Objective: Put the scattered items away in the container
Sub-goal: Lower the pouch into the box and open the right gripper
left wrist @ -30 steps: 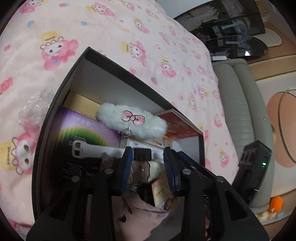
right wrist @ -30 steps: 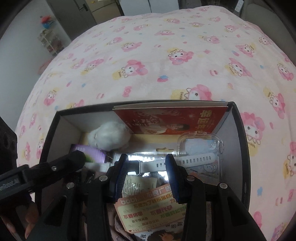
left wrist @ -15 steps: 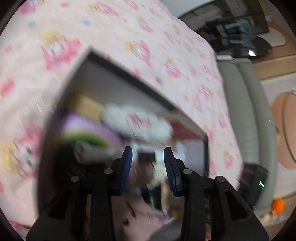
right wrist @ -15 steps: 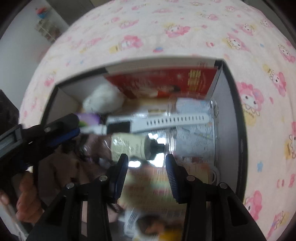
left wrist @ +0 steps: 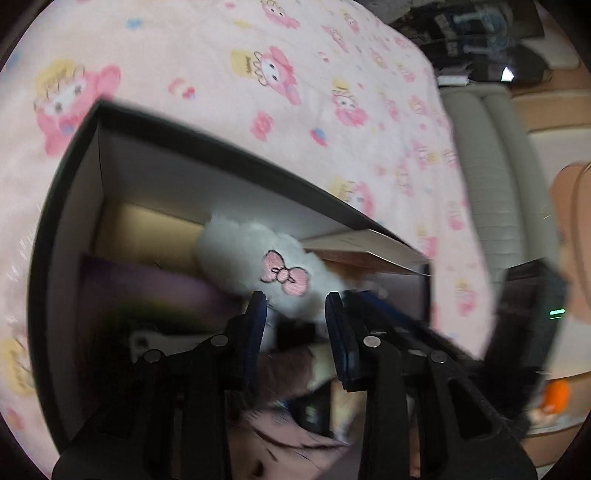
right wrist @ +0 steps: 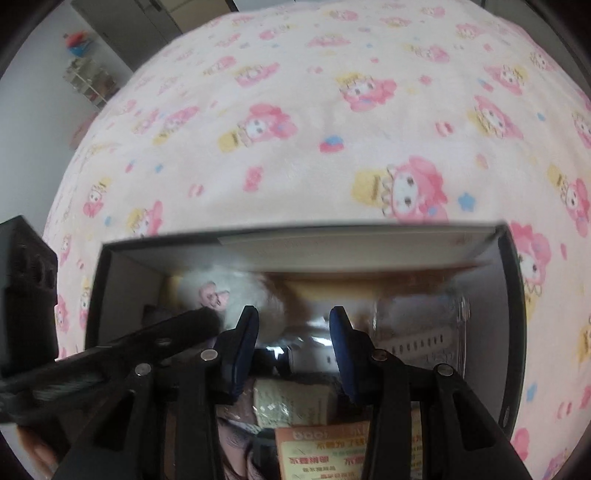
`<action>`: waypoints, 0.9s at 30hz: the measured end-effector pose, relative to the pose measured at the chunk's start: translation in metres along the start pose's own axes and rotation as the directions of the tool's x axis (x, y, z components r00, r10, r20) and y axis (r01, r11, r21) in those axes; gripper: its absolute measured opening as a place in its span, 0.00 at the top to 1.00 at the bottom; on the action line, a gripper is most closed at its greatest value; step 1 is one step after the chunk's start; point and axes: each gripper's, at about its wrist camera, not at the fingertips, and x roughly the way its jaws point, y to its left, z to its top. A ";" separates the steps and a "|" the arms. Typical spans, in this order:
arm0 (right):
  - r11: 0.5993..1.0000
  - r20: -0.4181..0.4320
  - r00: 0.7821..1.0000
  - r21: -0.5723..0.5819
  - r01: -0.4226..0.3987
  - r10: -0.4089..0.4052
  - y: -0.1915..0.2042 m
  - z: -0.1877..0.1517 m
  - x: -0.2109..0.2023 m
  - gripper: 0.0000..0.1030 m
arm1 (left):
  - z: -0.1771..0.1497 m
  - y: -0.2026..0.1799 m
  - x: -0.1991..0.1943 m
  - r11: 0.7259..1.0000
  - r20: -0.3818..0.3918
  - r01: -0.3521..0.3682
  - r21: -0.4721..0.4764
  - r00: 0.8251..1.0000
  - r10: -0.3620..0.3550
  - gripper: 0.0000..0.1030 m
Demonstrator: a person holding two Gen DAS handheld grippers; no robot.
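A black box (left wrist: 207, 144) lies on the pink cartoon bedspread and holds several items. A white fluffy pouch with a pink bow (left wrist: 258, 266) sits by its far wall, and it also shows in the right wrist view (right wrist: 236, 291). A white watch strap (right wrist: 417, 343), a tube (right wrist: 291, 402) and an orange leaflet (right wrist: 321, 454) lie in the box (right wrist: 513, 332). My left gripper (left wrist: 295, 310) is open and empty, just in front of the pouch. My right gripper (right wrist: 293, 325) is open and empty above the tube. The left gripper's arm (right wrist: 110, 354) crosses the right wrist view.
The pink bedspread (right wrist: 332, 129) surrounds the box. A grey padded bed edge (left wrist: 495, 155) and dark shelves (left wrist: 480, 29) lie to the right. A purple box (left wrist: 147, 295) lies inside at the left. Shelving (right wrist: 88, 77) stands far left.
Both grippers dipped into the box, then pulled back and tilted up. The left gripper now points at the fluffy pouch. The red book's face is now seen edge-on.
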 end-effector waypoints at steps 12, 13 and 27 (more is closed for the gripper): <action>1.000 -0.039 0.999 0.007 0.029 -0.029 -0.015 -0.047 -0.013 0.64 | -0.018 -0.013 -0.002 0.998 -0.031 0.019 0.064 0.999 -0.017 0.65; 0.999 -0.044 0.998 0.004 0.042 -0.042 -0.018 -0.051 -0.014 0.62 | -0.019 -0.011 0.002 0.997 -0.055 0.050 0.057 0.997 -0.047 0.65; 0.996 0.217 0.972 0.018 0.086 -0.087 0.006 -0.101 -0.088 0.54 | -0.098 -0.066 -0.065 0.925 0.163 -0.131 0.356 0.984 0.077 0.55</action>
